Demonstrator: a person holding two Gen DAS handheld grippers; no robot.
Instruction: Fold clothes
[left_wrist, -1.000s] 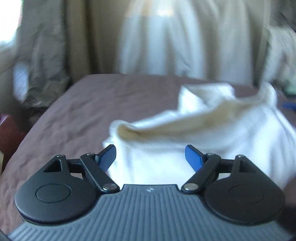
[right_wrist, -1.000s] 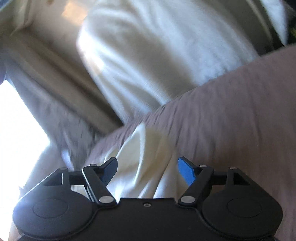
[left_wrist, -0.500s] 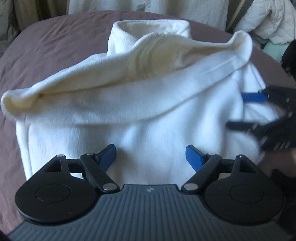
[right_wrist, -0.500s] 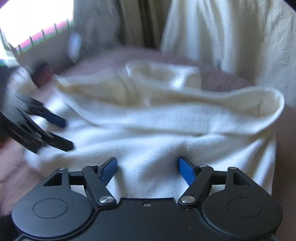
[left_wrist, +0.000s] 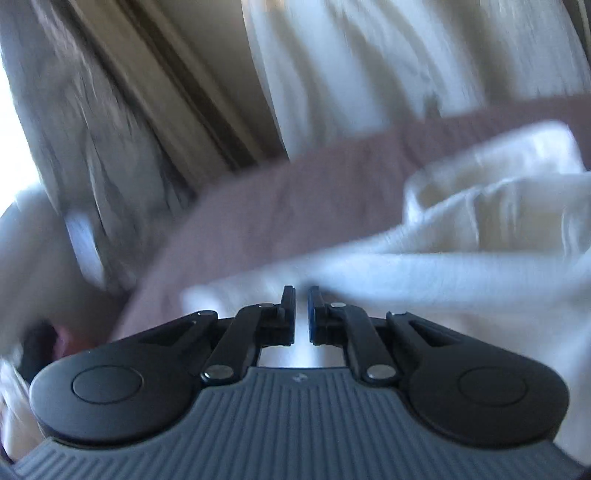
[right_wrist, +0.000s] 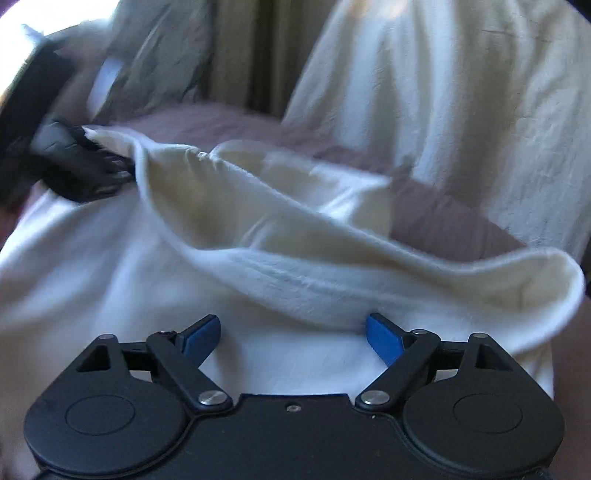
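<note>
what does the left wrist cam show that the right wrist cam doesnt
Only the left wrist view shows the left gripper head-on, jaws nearly together over the white garment's edge; blur hides whether cloth is pinched.

Only the right wrist view shows the right gripper, jaws wide and opening above the garment with nothing between them, plus the left gripper from outside at the cloth's far corner.

Both show the garment on the brown bed cover and pale curtains.

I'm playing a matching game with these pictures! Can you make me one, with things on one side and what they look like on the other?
Things:
1. left gripper
2. right gripper
3. white garment
4. bedspread

Looks:
a. brownish purple
b. open wide, opening further, pads touching nothing
c. rumpled, lying on the bed
d. closed on the cloth's edge

Pairs: 1-d, 2-b, 3-c, 4-a
</note>
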